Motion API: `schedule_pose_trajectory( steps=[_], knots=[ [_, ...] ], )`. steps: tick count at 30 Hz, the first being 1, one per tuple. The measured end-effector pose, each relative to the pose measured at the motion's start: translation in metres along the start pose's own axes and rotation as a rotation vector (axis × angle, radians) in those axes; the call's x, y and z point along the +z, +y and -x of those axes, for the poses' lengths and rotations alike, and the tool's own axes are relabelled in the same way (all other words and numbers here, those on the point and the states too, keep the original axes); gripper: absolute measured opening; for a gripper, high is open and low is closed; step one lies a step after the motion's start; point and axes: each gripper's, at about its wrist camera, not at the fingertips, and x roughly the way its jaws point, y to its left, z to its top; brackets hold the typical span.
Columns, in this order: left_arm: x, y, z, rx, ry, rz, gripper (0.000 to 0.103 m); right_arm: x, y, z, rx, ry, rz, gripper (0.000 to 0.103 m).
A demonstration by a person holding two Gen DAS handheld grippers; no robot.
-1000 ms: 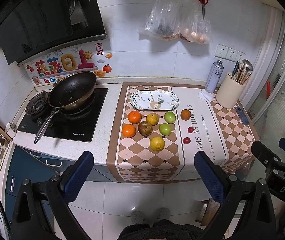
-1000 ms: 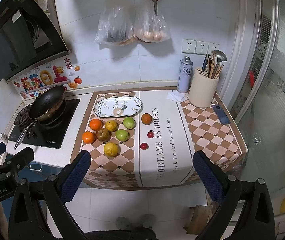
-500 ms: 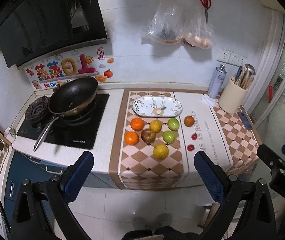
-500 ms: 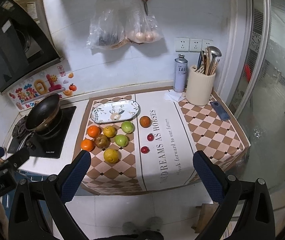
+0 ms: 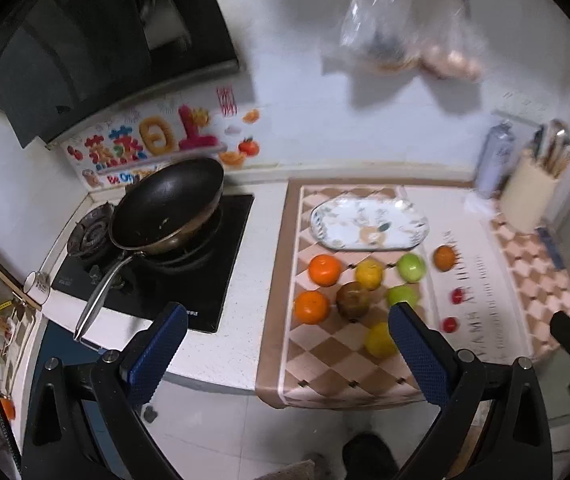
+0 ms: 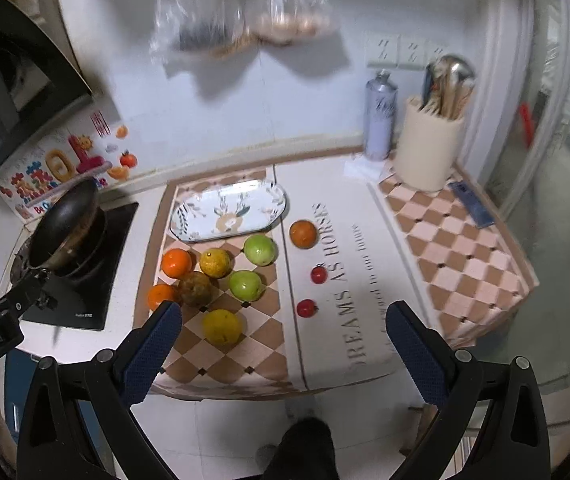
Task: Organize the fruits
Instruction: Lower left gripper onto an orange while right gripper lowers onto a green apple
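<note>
Gaping wide and empty, left gripper (image 5: pixel 289 334), right gripper (image 6: pixel 285 330), round orange, yellow, green fruits (image 6: pixel 221 276) loose on mat (image 6: pixel 365 280)

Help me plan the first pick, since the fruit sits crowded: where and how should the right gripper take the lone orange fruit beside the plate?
Grip the lone orange fruit across its widest middle, coming down from above with the open right gripper. It is round, so no side is better by shape, but the plate lies close behind-left and a green apple to its left; set the fingers front-to-back or toward the bare mat side.
</note>
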Motion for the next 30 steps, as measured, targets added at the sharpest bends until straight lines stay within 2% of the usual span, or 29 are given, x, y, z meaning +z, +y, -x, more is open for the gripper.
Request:
schedule_pose_trajectory(
  steps=[5,9,13,16,18,24,30],
  knots=[
    [0.015,-0.004,-0.084,0.047,0.136,0.019,0.103,0.032,0.004,-0.095,0.062,0.121,0.008,0.103],
    [0.027,-0.005,-0.16,0.039,0.29,0.042,0.1,0.054,0.007,-0.173,0.087,0.214,0.025,0.102],
    [0.039,-0.011,-0.225,0.031,0.397,0.054,0.09,0.068,0.009,-0.249,0.105,0.32,0.034,0.094],
    [0.047,-0.02,-0.265,0.02,0.446,0.042,0.089,0.075,0.012,-0.297,0.116,0.393,0.044,0.085],
    [0.049,-0.026,-0.289,0.006,0.49,0.023,0.085,0.078,0.016,-0.324,0.119,0.426,0.051,0.084],
    [0.047,-0.041,-0.335,-0.007,0.562,-0.014,0.084,0.079,0.026,-0.368,0.12,0.495,0.066,0.082],
    [0.05,-0.049,-0.339,-0.028,0.562,-0.03,0.084,0.075,0.035,-0.387,0.133,0.54,0.085,0.079]
  ],
)
